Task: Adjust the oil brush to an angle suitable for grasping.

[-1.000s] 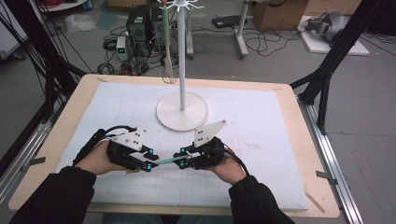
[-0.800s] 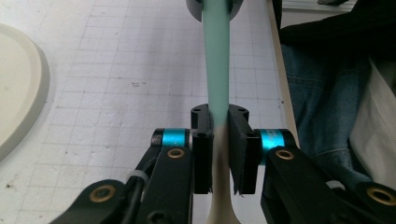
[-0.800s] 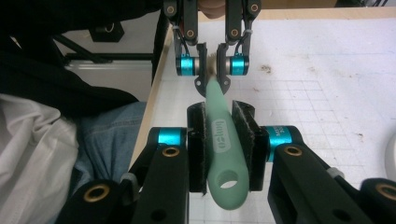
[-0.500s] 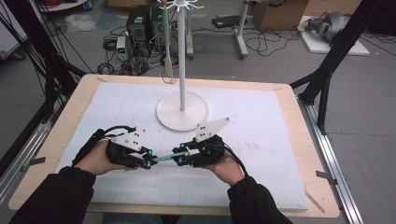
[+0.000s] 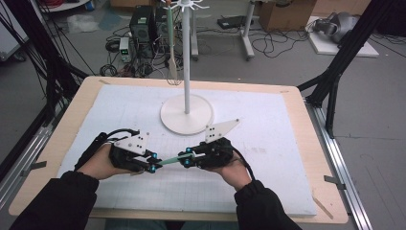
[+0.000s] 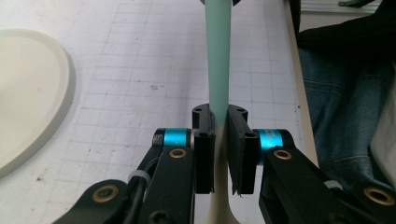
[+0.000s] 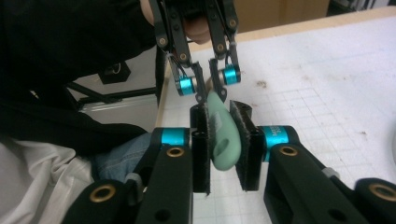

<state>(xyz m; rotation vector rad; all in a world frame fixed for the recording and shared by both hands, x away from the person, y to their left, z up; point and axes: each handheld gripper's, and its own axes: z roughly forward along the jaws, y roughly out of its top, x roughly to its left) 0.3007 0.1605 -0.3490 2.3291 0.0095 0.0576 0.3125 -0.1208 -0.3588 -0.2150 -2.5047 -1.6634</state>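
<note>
We hold a mint utensil (image 5: 168,160) between both grippers, just above the table (image 5: 297,143) near its front edge. The left gripper (image 5: 152,163) clamps one end of the handle; the right gripper (image 5: 186,159) clamps the other, rounded end. We judge the hand-over midway: hanging on the stand (image 5: 186,113) remains. Open room lies ahead and to the right.

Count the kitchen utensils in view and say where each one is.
2. One mint-green utensil is held between the left gripper and the right gripper over the white mat. Another utensil hangs from the white stand behind. More may be hidden.
</note>
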